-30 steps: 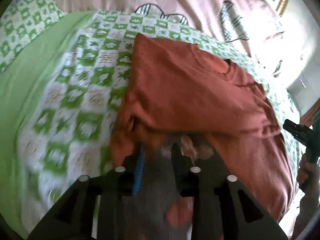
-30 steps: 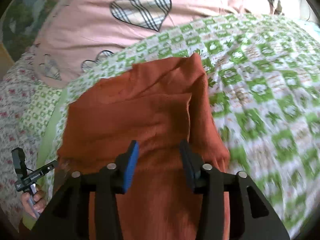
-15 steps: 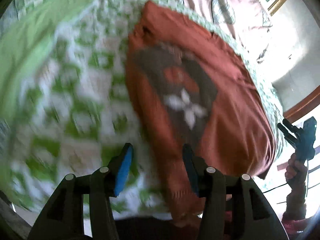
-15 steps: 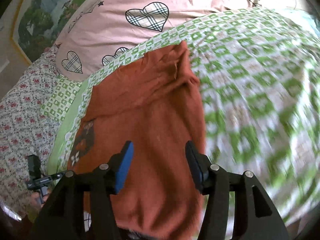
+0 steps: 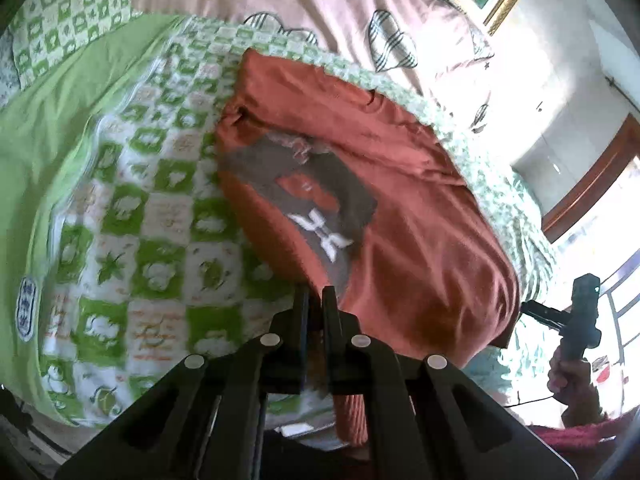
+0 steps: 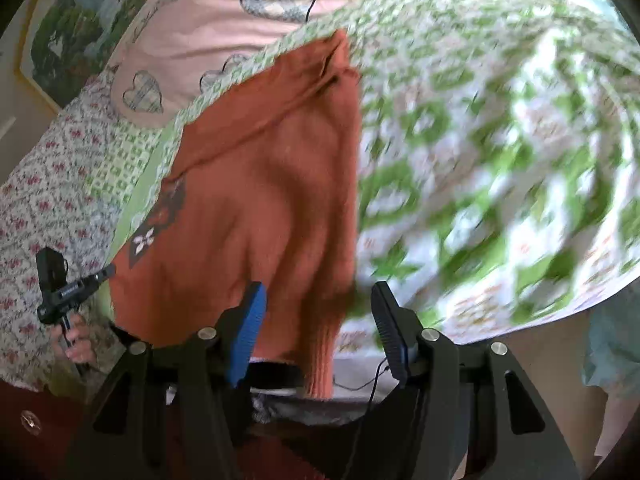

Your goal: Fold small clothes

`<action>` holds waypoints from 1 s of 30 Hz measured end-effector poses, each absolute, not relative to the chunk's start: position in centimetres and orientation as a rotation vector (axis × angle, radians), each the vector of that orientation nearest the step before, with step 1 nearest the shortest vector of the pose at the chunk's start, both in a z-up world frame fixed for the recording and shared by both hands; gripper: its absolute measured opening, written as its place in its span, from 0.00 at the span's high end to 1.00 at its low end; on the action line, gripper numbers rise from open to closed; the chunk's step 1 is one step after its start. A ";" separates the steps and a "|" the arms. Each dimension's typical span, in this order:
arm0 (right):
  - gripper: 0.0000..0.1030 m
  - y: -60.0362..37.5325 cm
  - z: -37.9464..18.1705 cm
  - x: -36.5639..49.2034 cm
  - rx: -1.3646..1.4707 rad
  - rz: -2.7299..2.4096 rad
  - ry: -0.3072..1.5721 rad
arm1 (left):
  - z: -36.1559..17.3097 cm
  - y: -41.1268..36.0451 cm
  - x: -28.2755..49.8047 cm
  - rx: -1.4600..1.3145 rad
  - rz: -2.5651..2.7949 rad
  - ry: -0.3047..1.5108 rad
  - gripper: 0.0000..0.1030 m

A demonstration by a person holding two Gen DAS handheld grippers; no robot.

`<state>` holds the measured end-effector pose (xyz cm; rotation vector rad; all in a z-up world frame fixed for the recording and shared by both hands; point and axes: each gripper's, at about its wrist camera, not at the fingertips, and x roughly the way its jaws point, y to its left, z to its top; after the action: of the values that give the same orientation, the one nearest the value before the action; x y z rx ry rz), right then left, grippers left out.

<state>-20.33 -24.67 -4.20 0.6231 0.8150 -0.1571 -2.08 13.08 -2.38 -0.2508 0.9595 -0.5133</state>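
Note:
A rust-orange knit sweater [image 5: 400, 200] with a grey patch and white motif lies spread on a green-and-white checked bedspread [image 5: 152, 216]. Its ribbed hem hangs over the near bed edge. My left gripper [image 5: 315, 300] is shut on the sweater's near left hem corner. In the right wrist view the sweater [image 6: 260, 208] lies to the left, and my right gripper [image 6: 318, 312] is open, with the sweater's near right hem corner between its fingers but not pinched.
A pink pillow with plaid hearts [image 5: 320, 4] lies at the head of the bed. A plain green sheet [image 5: 48, 128] lies to the left. A floral sheet [image 6: 36, 208] covers the far left. A framed picture [image 6: 68, 28] hangs behind.
My left gripper was open half a second ago and has closed on the sweater's hem corner. My right gripper stayed open and drew back toward the near bed edge.

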 end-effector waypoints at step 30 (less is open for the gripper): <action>0.93 -24.4 -2.9 -20.9 0.679 0.017 0.746 | -7.8 10.2 -2.1 -0.219 -0.541 1.097 0.67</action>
<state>-20.88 -24.40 -2.89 0.6788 0.7458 0.0170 -2.06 10.22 -7.76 -0.2187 1.0967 -0.5409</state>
